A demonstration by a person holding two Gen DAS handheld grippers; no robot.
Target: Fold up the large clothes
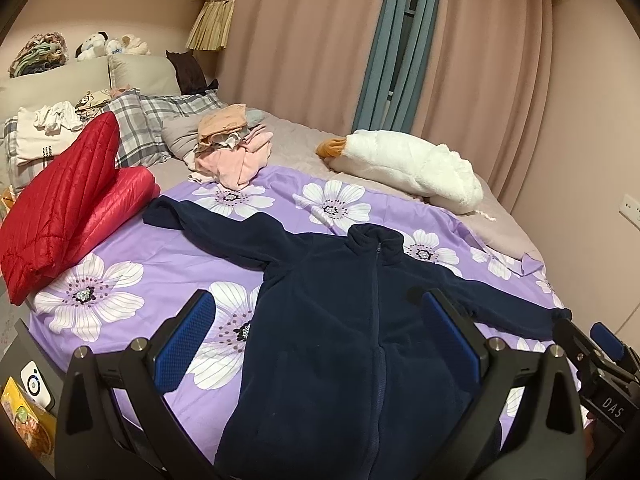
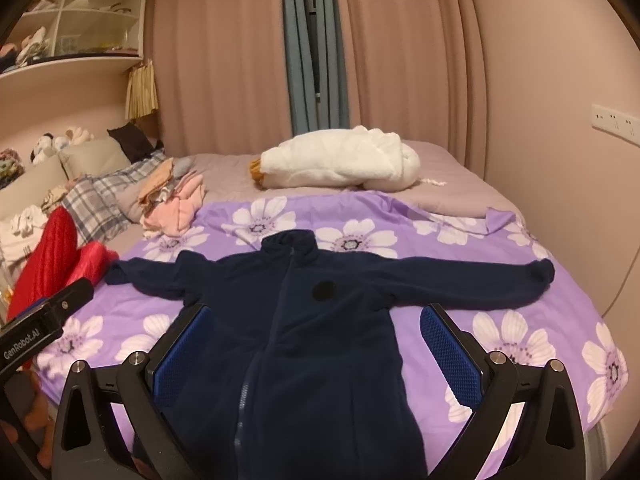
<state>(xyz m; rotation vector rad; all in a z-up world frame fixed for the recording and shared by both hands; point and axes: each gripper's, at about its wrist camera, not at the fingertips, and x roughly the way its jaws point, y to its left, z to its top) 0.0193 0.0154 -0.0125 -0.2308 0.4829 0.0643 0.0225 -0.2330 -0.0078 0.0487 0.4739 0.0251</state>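
Jacket position: I see the navy fleece jacket (image 2: 304, 344) lying flat, front up, on the purple floral sheet (image 2: 520, 320), sleeves spread toward 9 and 3 o'clock, collar toward 12.
Right gripper: my right gripper (image 2: 316, 356) hangs over the jacket's lower body, jaws spread wide and gripping nothing; the zip runs up between the blue pads (image 2: 452, 356).
Left gripper: my left gripper (image 1: 318, 344) also stands wide apart and bare, above the jacket's body, with one pad over the sheet at 9 o'clock and the other over the fleece at 3.
Jacket material: soft, matte, fuzzy pile; stand-up collar, full-length zip, a round dark patch (image 2: 322, 290) on the chest.
Pads: blue, dimpled rubber on black arms.
Sheet: smooth, thin cloth with white flowers.
Red quilted jacket (image 1: 60, 208): glossy, stitched in channels, bunched at 10 o'clock.
White plush toy (image 1: 404, 168): fluffy, long, at 1 o'clock.
Clothes pile (image 1: 232, 148): pink and peach, crumpled, at 11 o'clock.
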